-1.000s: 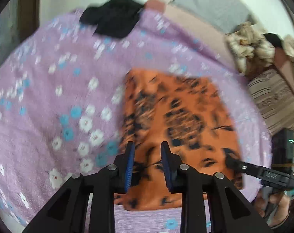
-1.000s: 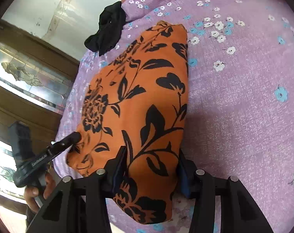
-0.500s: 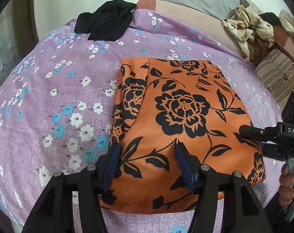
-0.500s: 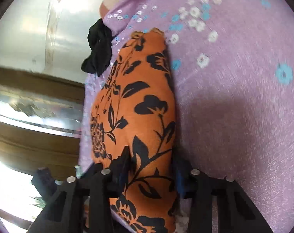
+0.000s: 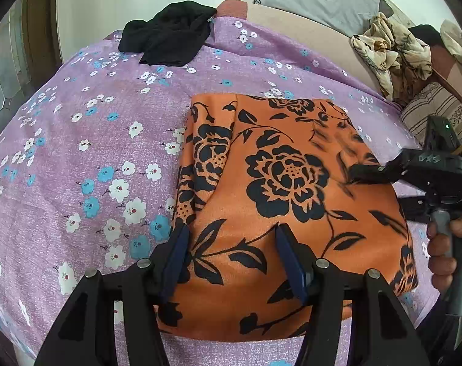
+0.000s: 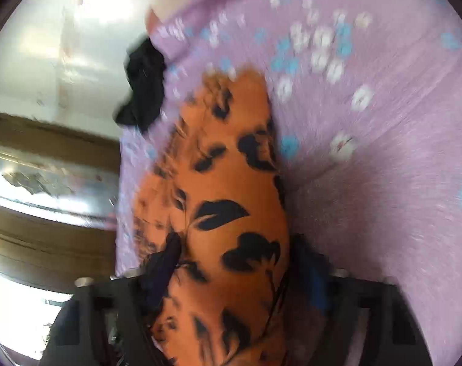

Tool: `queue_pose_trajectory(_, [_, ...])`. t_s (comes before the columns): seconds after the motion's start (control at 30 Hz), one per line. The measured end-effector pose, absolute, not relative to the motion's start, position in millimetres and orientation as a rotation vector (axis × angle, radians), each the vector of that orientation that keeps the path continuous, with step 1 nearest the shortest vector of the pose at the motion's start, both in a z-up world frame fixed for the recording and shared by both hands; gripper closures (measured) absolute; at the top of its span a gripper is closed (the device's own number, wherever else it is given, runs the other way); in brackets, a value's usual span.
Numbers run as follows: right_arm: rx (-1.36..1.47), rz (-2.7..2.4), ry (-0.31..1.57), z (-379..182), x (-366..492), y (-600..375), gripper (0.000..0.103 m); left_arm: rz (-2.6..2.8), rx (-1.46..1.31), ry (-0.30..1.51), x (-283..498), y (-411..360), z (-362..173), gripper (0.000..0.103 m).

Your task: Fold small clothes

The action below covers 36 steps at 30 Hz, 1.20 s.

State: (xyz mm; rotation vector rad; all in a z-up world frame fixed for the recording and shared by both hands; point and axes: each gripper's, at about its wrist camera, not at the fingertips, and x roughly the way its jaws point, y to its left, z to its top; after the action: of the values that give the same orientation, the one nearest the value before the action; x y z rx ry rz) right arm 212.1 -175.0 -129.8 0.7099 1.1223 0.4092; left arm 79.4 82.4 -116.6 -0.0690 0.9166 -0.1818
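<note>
Left wrist view: the orange floral garment [image 5: 292, 189] lies folded into a rough rectangle at centre and lower right of the frame, on the purple flowered bedsheet [image 5: 78, 158]. Its near hem runs across the bottom of the frame, its long axis going up and away from the camera. The left gripper [image 5: 231, 256] stands half open right over that near edge, jaws astride the cloth without pinching it. The right gripper [image 5: 365, 172] reaches in from the right edge of the frame, its tip on the garment's right side.

In the blurred right wrist view the garment [image 6: 225, 201] runs from bottom centre up to the middle; the right gripper [image 6: 237, 262] straddles its near end, jaws opening, cloth between them but not clearly pressed. A black garment [image 5: 170, 36] sits well apart at upper left.

Each hand is nearest a different edge; the next fold likely depends on which one is lifted.
</note>
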Motion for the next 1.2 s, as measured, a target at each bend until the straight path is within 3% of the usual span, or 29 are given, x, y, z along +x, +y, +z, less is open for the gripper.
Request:
queue_pose_trajectory(0.03, [0.630,0.404,1.096,-118,209,-167,0.066,-0.183,-0.071,0.917,79,83,-117,0.042])
queue_pose_trajectory(0.17, [0.432,0.346,1.042,-100,197,-147,0.065,-0.179,-0.075,0.920,81,84,-118,0.042])
queue_pose_trajectory(0.27, [0.603,0.333,1.139,-129,209,-163,0.031,-0.182,-0.070,0.917,81,84,-117,0.042])
queue_pose_trajectory(0.4, [0.808,0.352,1.025,-122,222,-186,0.027,-0.182,-0.074,0.918,82,85,-118,0.042])
queue_pose_trajectory(0.5, [0.882,0.358,1.069,-137,252,-189,0.026,-0.177,-0.068,0.913,82,85,-118,0.042])
queue_pose_trajectory(0.53, [0.887,0.366,1.105,-144,263,-186,0.033,-0.176,-0.064,0.911,81,84,-119,0.042])
queue_pose_trajectory(0.6, [0.804,0.366,1.125,-137,275,-176,0.069,-0.175,-0.061,0.908,81,85,-119,0.042])
queue_pose_trajectory(0.63, [0.724,0.366,1.090,-124,274,-167,0.074,-0.175,-0.064,0.908,80,85,-119,0.042])
queue_pose_trajectory(0.77, [0.488,0.293,1.035,-107,265,-145,0.075,-0.170,-0.078,0.910,82,85,-119,0.041])
queue_pose_trajectory(0.83, [0.531,0.277,1.120,-131,270,-149,0.057,-0.171,-0.060,0.905,81,83,-119,0.041])
queue_pose_trajectory(0.9, [0.669,0.305,1.064,-128,258,-165,0.043,-0.175,-0.067,0.904,80,84,-119,0.041])
queue_pose_trajectory(1.0, [0.733,0.341,1.006,-118,228,-177,0.034,-0.172,-0.083,0.909,82,86,-120,0.041])
queue_pose_trajectory(1.1, [0.699,0.406,1.113,-134,210,-162,0.037,-0.164,-0.083,0.906,83,85,-121,0.041])
queue_pose_trajectory(1.13, [0.648,0.444,1.158,-143,206,-151,0.060,-0.165,-0.084,0.906,83,85,-121,0.041])
queue_pose_trajectory(1.2, [0.560,0.436,1.103,-133,197,-142,0.067,-0.170,-0.092,0.905,83,87,-121,0.041])
